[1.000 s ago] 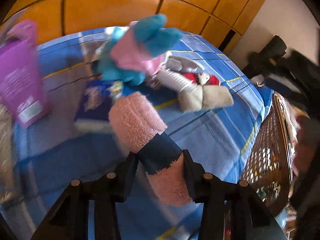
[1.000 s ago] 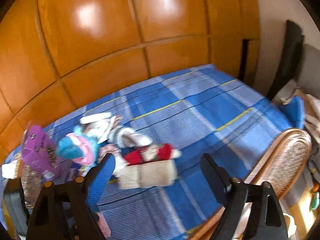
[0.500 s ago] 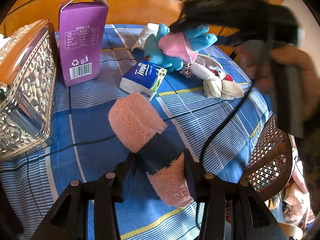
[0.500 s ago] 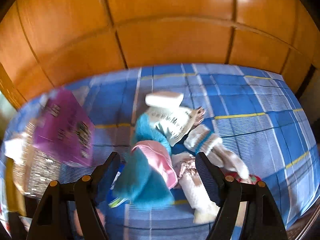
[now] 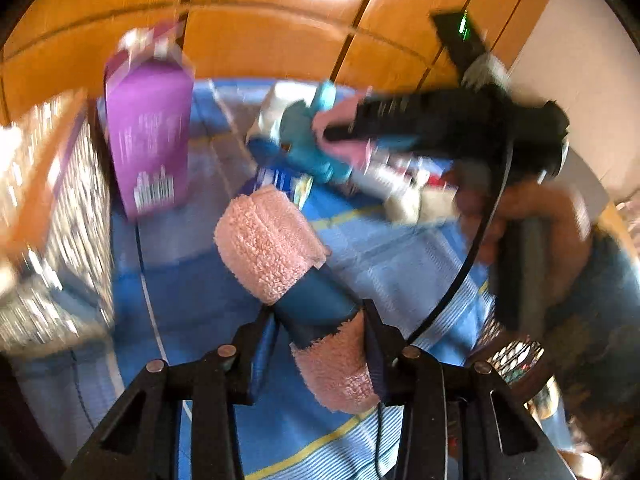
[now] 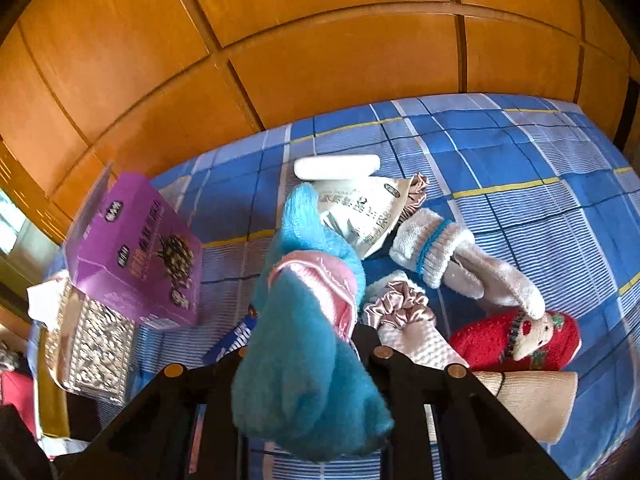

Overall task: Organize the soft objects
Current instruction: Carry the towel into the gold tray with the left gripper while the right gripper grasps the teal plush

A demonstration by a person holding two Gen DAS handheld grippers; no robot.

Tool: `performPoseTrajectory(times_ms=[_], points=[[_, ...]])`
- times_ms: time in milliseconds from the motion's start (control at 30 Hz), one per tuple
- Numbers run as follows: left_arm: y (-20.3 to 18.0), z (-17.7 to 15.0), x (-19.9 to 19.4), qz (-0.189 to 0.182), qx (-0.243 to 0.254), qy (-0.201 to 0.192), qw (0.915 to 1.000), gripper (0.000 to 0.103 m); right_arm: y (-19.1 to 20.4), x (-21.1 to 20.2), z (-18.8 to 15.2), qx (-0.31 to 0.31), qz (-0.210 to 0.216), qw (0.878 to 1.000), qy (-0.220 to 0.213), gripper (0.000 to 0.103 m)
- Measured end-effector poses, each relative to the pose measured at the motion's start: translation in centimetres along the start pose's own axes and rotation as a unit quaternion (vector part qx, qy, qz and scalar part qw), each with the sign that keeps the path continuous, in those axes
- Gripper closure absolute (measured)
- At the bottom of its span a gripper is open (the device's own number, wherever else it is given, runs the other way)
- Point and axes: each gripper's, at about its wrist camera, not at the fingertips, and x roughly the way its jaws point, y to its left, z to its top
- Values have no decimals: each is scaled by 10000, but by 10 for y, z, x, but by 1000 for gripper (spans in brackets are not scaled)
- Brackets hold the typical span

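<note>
Now our right gripper (image 6: 304, 364) clamps the blue-and-pink plush (image 6: 308, 320) at lower centre to lift it from the pile, while our left gripper (image 5: 316, 344), jaws closing, grips the pink fleece roll (image 5: 288, 280) mid-frame above the plaid bedspread (image 5: 400, 264).

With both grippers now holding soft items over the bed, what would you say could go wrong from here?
1. The right gripper pinches only part of the blue and pink plush; its bulk may slip free when lifted.
2. The plush touches the silvery packet and pink scrunchie, so lifting could drag them.
3. The left gripper, its jaws closing, holds the pink and navy sock by one end; the long free end could brush the purple carton.
</note>
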Motion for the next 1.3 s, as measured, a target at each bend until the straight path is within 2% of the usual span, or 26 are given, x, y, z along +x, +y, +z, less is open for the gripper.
performPoseTrajectory(times_ms=[167, 333, 433, 533, 633, 700, 800, 933, 1000, 1133, 1233, 1300], points=[[-14, 53, -19, 10, 226, -420, 9989, 63, -1, 1, -2, -6, 32, 10000, 85, 82], [-16, 133, -27, 168, 329, -806, 9961, 63, 2, 5, -3, -115, 4, 9998, 141, 82], [10, 177, -35, 572, 1, -1106, 9922, 62, 4, 8, -5, -228, -41, 9995, 206, 82], [57, 191, -61, 1063, -591, -1435, 9821, 62, 9, 10, -6, -360, -36, 9991, 226, 82], [105, 171, -100, 1610, -1011, -1713, 9667, 62, 17, 13, -7, -579, -82, 9980, 257, 81], [132, 146, -127, 1882, -1328, -1838, 9556, 62, 22, 15, -9, -710, -125, 9970, 298, 81], [172, 95, -159, 2278, -1802, -1903, 9378, 62, 26, 16, -12, -847, -188, 9957, 316, 81], [217, 15, -182, 2573, -2511, -1766, 9163, 62, 26, 16, -13, -817, -220, 9960, 293, 81], [229, -14, -182, 2627, -2714, -1641, 9112, 62, 26, 15, -13, -807, -255, 9960, 285, 81], [246, -65, -168, 2544, -3084, -1324, 9070, 62, 28, 15, -14, -846, -337, 9955, 249, 81], [252, -81, -152, 2426, -3161, -1102, 9105, 60, 30, 16, -16, -938, -442, 9943, 230, 81], [251, -79, -141, 2381, -3159, -1053, 9124, 57, 32, 16, -17, -1003, -481, 9936, 189, 81]])
